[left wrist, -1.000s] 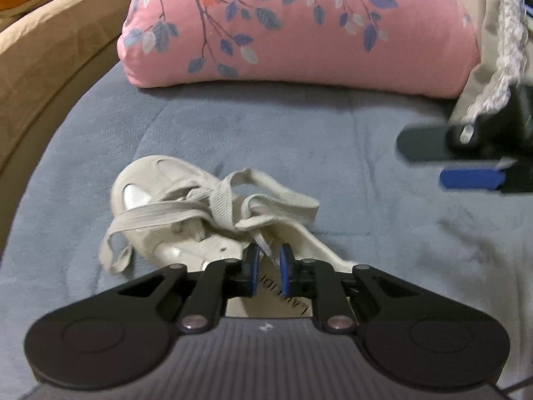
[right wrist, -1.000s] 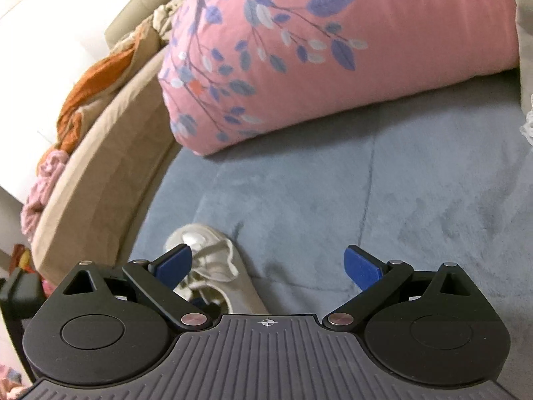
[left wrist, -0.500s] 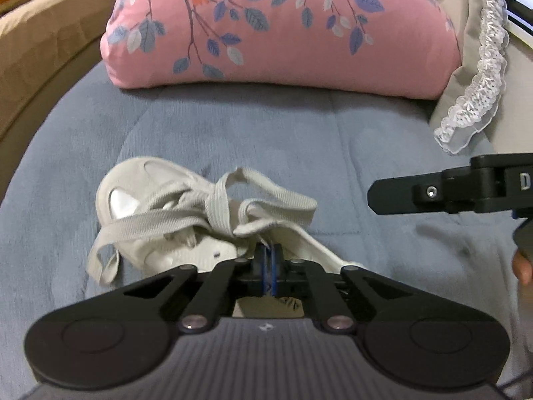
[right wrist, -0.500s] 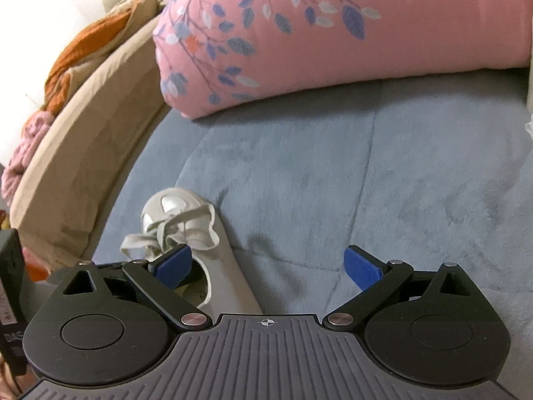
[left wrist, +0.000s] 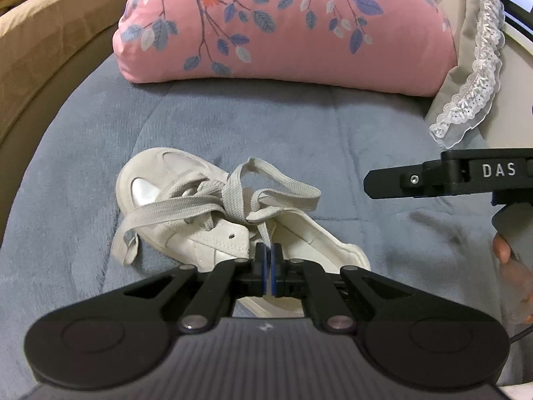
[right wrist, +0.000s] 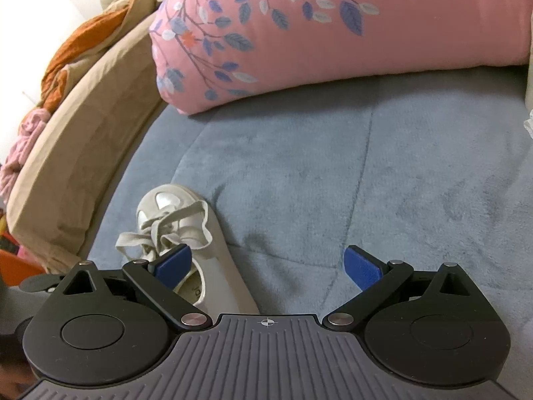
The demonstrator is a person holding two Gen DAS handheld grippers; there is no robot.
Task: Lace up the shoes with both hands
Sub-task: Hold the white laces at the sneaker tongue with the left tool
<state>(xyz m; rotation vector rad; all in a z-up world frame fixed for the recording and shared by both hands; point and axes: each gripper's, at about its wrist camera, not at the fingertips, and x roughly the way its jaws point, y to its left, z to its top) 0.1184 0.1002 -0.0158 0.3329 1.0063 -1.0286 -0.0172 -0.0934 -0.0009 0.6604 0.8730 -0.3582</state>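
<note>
1. On the blue-grey plush blanket [left wrist: 333, 153] lies one white sneaker [left wrist: 213, 233], toe pointing away toward the pink floral pillow [left wrist: 283, 26], heel end nearest the left wrist camera.
2. Flat grey shoelace [left wrist: 233, 193] sits loosely tangled over the tongue; one loop flops to the right of the shoe, one free end trails off its left side onto the blanket.
3. Left gripper [left wrist: 268, 256]: blue pads pressed together, pinching a strand of the shoelace just above the shoe opening.
4. Right gripper [right wrist: 268, 261]: jaws spread wide, nothing between the pads. Blanket visible in the gap.
5. Right wrist view: the sneaker is left of centre, and the left blue pad [right wrist: 173, 263] overlaps it near the laces; contact can't be confirmed.
6. Left wrist view: the right gripper comes in from the right edge, off to the sneaker's right and apart from it.
7. Tan cushion [right wrist: 76, 133] borders the blanket on the left; white lace trim [left wrist: 473, 76] hangs at the right.
</note>
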